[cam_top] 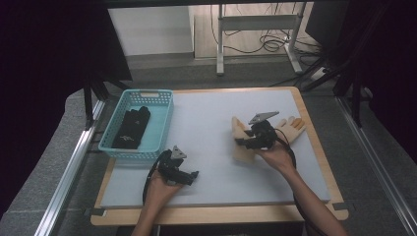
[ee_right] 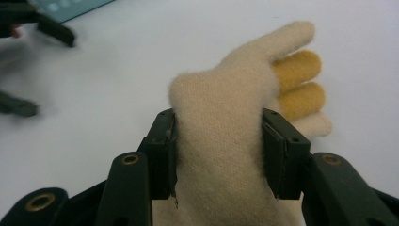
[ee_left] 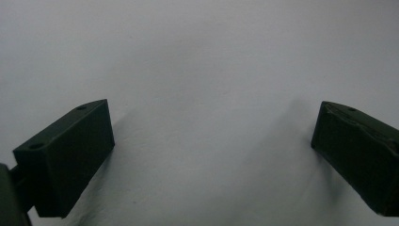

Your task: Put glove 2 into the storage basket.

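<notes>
My right gripper (cam_top: 244, 141) is shut on a cream knitted glove (cam_top: 239, 129) right of the mat's centre. In the right gripper view, both jaws of the right gripper (ee_right: 219, 155) press the cream glove (ee_right: 226, 94) at its palm, and its yellow-tipped fingers point away. A second cream glove (cam_top: 291, 127) lies flat just right of that hand. My left gripper (cam_top: 193, 175) rests low near the front left of the mat. The left gripper (ee_left: 211, 141) is open, with bare white mat between its jaws.
A teal basket (cam_top: 146, 92) at the back left holds black gloves (cam_top: 133, 129). The white mat (cam_top: 216, 108) covers a wooden table (cam_top: 216, 214). Beyond the table stand a desk frame (cam_top: 255, 22) and floor cables. The basket's corner (ee_right: 70, 7) shows in the right gripper view.
</notes>
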The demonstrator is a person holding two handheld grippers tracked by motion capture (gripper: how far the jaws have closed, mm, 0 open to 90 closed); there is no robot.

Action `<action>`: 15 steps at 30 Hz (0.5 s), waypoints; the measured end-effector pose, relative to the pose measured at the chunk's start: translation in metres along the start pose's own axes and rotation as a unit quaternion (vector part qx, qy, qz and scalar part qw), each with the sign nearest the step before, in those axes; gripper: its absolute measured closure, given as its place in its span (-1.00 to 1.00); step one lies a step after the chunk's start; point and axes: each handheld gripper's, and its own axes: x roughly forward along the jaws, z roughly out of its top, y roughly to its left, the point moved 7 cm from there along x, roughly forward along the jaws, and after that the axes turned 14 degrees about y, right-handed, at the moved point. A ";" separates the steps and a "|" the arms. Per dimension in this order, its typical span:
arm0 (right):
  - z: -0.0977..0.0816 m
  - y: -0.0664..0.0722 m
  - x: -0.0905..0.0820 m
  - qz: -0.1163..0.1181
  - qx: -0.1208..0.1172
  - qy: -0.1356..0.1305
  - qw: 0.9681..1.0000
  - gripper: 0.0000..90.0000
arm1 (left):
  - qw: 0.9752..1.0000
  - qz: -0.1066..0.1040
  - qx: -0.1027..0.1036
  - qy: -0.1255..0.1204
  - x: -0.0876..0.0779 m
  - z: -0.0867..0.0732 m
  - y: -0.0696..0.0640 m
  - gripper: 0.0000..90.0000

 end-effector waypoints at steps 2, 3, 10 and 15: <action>-0.001 0.015 0.000 0.004 -0.009 0.001 1.000 0.13 | 1.000 0.000 0.000 0.000 0.000 0.000 0.000 -1.00; -0.001 0.021 0.000 0.006 -0.014 0.001 1.000 0.13 | 1.000 0.000 -0.001 -0.001 0.000 0.000 0.000 -1.00; -0.009 0.059 0.017 0.016 -0.026 0.010 0.999 0.07 | 1.000 0.001 0.002 0.000 0.000 0.000 0.000 -1.00; -0.016 0.067 0.030 0.041 -0.022 0.013 0.999 -0.19 | 1.000 0.001 0.002 0.000 0.000 0.000 0.000 -1.00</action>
